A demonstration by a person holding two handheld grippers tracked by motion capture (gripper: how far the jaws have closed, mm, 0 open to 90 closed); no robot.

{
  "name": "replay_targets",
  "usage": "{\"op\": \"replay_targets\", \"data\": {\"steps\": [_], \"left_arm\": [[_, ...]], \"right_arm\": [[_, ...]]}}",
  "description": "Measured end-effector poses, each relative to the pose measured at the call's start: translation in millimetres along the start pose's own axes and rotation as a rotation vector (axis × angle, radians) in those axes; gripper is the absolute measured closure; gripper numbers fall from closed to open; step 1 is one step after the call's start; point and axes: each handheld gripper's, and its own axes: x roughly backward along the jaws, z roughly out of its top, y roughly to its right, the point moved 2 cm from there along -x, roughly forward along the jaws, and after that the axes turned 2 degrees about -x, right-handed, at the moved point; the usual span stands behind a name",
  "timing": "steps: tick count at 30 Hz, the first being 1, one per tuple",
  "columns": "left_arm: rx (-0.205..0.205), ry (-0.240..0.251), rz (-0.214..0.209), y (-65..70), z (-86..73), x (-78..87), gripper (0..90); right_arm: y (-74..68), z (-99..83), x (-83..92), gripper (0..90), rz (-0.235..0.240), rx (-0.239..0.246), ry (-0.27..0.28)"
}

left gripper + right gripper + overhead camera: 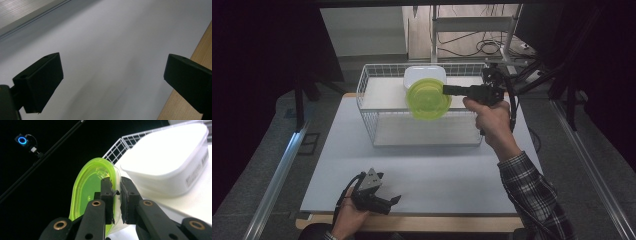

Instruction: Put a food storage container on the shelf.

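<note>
A bright green round plate point(428, 99) hangs tilted on edge above the white wire basket point(367, 120). My right gripper point(447, 90) is shut on its rim, reaching in from the right. In the right gripper view the two black jaws pinch the green plate point(87, 192) at its edge, and my right gripper point(117, 192) sits just in front of a white square dish point(165, 162). That white dish point(425, 75) stands at the back of the basket. My left gripper point(394, 200) rests low near the table's front edge, open, with bare white table point(112, 50) between its jaws.
The white table top point(337, 165) stretches between the basket and the wooden front edge point(197, 52). Metal rails point(277, 170) run along both sides of the table. A stand and cables point(482, 45) lie on the floor behind the basket.
</note>
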Motion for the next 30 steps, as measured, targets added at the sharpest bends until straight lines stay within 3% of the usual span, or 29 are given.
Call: {"op": "replay_targets", "data": {"steps": [12, 30], "left_arm": [[0.0, -0.001, -0.005, 0.2, -0.1, 0.3, 2.2], [0.003, 0.004, -0.003, -0.1, 0.0, 0.9, 2.2]], "right_arm": [[-7.9, 31.4, -10.0, 81.7, -0.032, -0.005, 0.056], [11.0, 61.0, -34.7, 81.6, -0.136, -0.048, 0.137]]}}
